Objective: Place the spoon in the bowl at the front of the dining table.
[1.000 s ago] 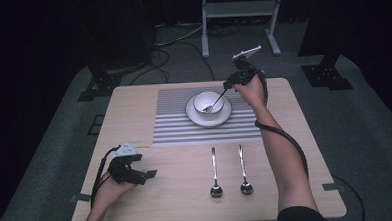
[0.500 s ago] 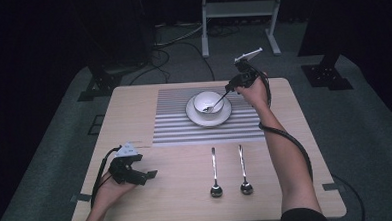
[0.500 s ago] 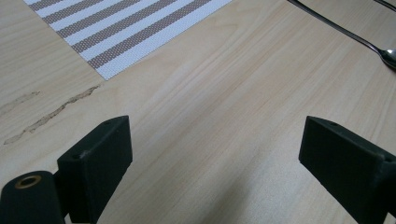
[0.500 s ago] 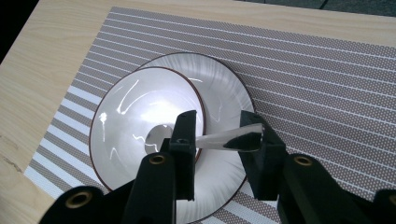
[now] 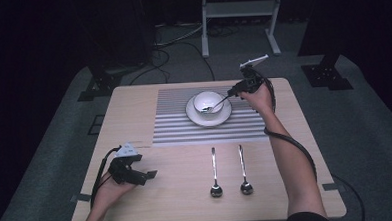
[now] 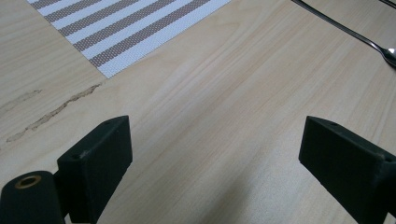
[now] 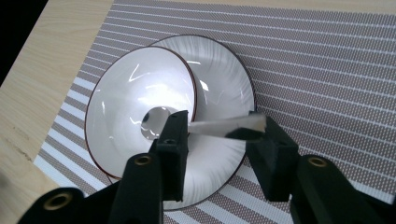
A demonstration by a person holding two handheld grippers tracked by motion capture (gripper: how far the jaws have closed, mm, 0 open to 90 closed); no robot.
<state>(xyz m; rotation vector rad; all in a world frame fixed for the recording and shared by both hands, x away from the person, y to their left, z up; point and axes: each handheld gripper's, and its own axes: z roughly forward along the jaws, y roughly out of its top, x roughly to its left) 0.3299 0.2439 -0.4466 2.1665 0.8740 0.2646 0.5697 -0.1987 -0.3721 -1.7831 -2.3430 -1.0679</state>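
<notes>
Right gripper (image 5: pixel 232 94) has its fingers clamped on the shiny metal spoon (image 5: pixel 217 105) by the handle, so its scoop dips into the white ceramic bowl (image 5: pixel 207 102). Left gripper (image 5: pixel 146 176) rests spread open on the pale wooden worktop (image 5: pixel 182 191), out of the way.

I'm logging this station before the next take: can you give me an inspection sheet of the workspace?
Surface: wooden table, striped mat at the far middle.
Job's things: spoon with its head in the bowl; bowl sits on a plate on the mat.
Clutter: two spoons on the near side.
Grippers: right gripper holds the spoon's handle; left gripper open, low over bare wood.
Cables: one trails from each gripper; more on the floor behind.
Surroundings: grey carpet, white stand, dark backdrop.
</notes>
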